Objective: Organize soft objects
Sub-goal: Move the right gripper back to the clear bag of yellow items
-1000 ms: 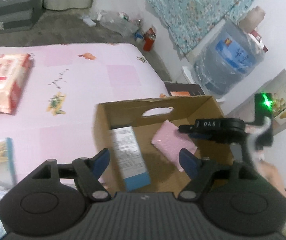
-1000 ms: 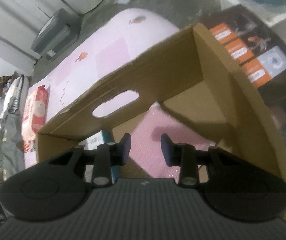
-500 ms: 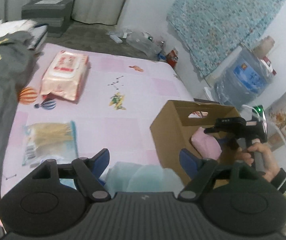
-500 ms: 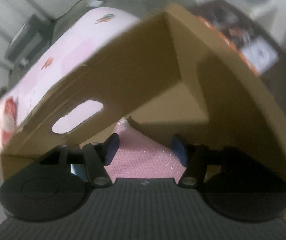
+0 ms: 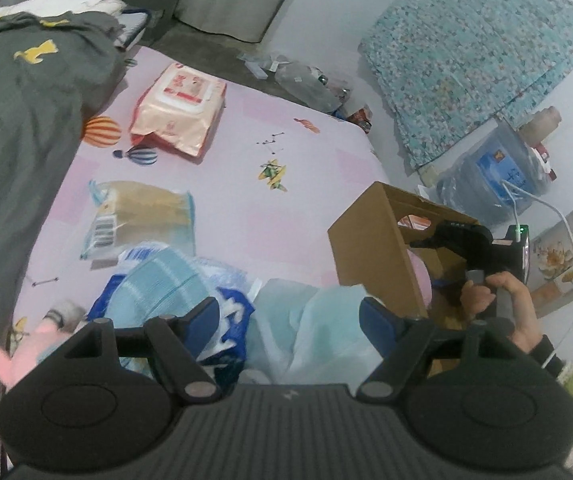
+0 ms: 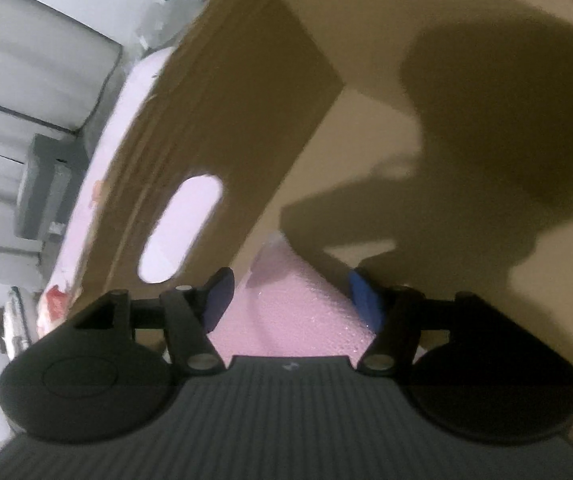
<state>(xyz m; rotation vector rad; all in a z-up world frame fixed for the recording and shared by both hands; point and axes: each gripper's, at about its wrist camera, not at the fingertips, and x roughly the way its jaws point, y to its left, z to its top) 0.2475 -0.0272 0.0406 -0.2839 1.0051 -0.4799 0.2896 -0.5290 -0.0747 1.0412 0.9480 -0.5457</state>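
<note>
In the right wrist view my right gripper reaches down inside the brown cardboard box. Its jaws are opening, and a pink bubble-textured pack lies on the box floor between and below the blue pads, which do not press on it. In the left wrist view my left gripper stands open over a light blue soft bag on the pink bed sheet, holding nothing. A blue-and-white pack lies just to the left of it. The box stands at the right.
Further up the bed lie a tan pack in clear plastic and a pink wet-wipes pack. A grey blanket covers the left side. A person's hand holds the right gripper's handle. A water jug stands by the wall.
The left view has swung from over the box to the heap of packs on the bed. The right gripper has rolled, sunk deeper into the box, and its jaws have widened around the pink pack.
</note>
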